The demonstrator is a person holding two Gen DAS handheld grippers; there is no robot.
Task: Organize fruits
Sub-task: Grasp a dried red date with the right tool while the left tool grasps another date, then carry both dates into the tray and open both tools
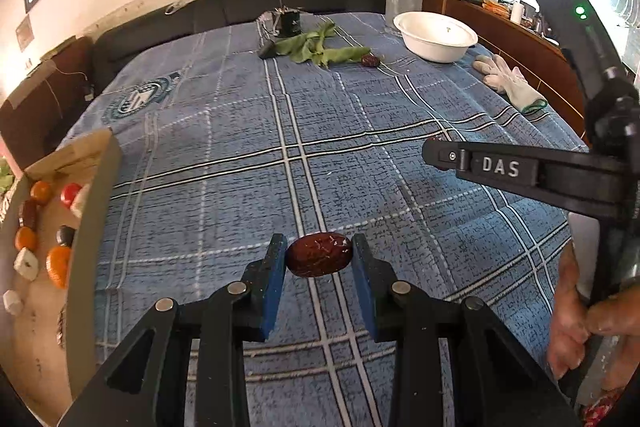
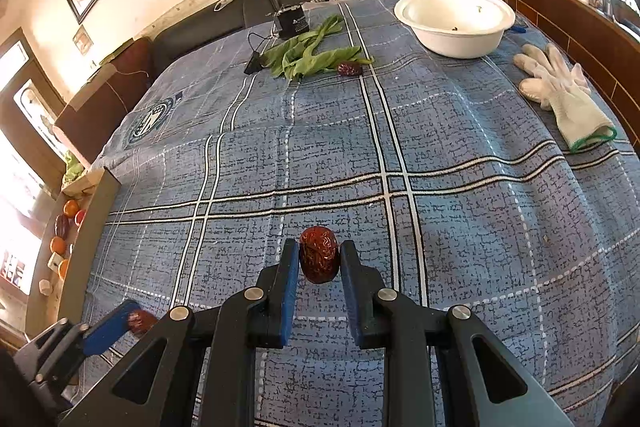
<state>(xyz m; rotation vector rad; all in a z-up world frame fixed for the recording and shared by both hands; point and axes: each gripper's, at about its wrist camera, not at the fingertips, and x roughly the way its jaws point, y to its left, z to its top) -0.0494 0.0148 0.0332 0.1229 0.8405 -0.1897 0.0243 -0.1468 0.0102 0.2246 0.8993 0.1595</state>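
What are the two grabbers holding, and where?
Each holds a red date: left gripper pinches its date end to end; right gripper squeezes its date's sides.

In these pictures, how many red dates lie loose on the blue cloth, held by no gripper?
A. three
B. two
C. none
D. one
D: only one loose date lies beside the green leaves; the left gripper and right gripper each clamp another.
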